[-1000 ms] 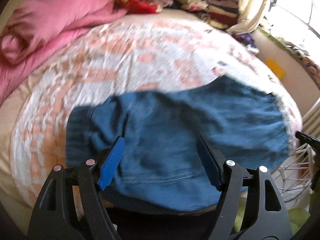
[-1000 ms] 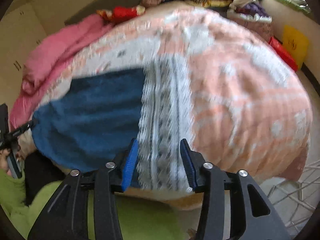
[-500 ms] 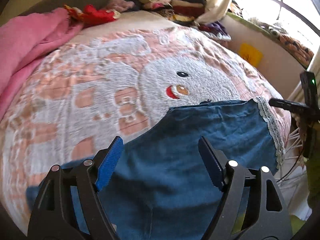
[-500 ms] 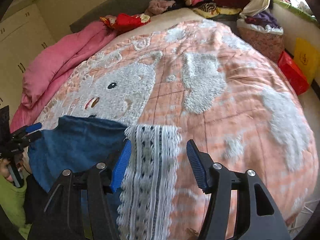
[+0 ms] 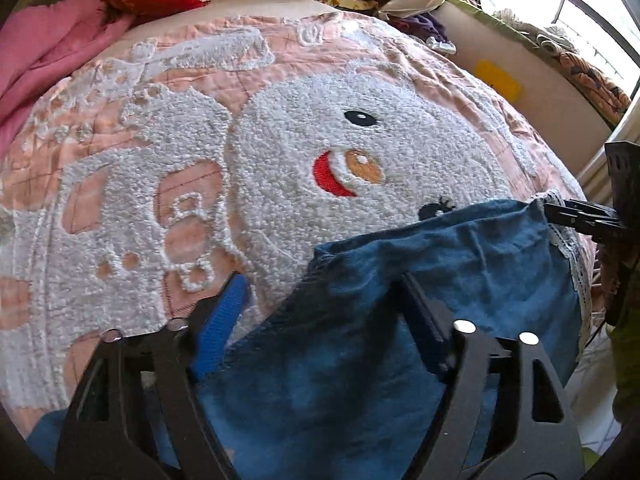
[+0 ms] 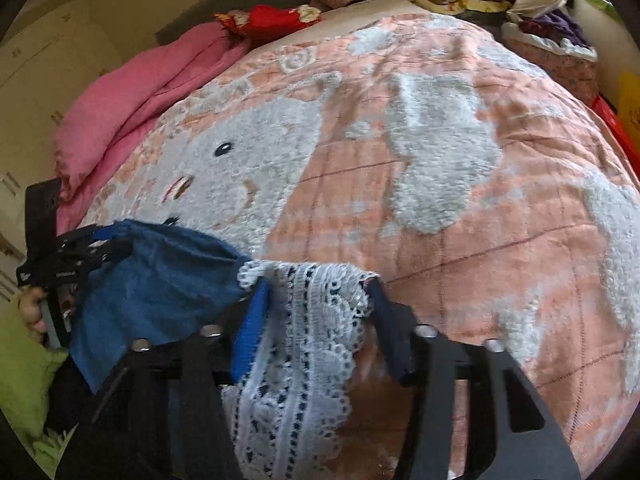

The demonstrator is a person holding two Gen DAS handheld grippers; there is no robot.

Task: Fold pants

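Both claws, left (image 5: 320, 320) and right (image 6: 316, 312), gape wide around the blue denim lace-trimmed pants (image 5: 440, 264), gripping nothing, apparently positioning over the bed's pink bear-pattern quilt (image 5: 280, 120) for folding.

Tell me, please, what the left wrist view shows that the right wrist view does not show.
Only the left wrist view shows the window and the left gripper from behind, fingers apart over the blue pants. Only the right wrist view shows the white cupboard doors and the lace trim close up between the right gripper's fingers. Both show the pants, bear bedspread and pink blanket.
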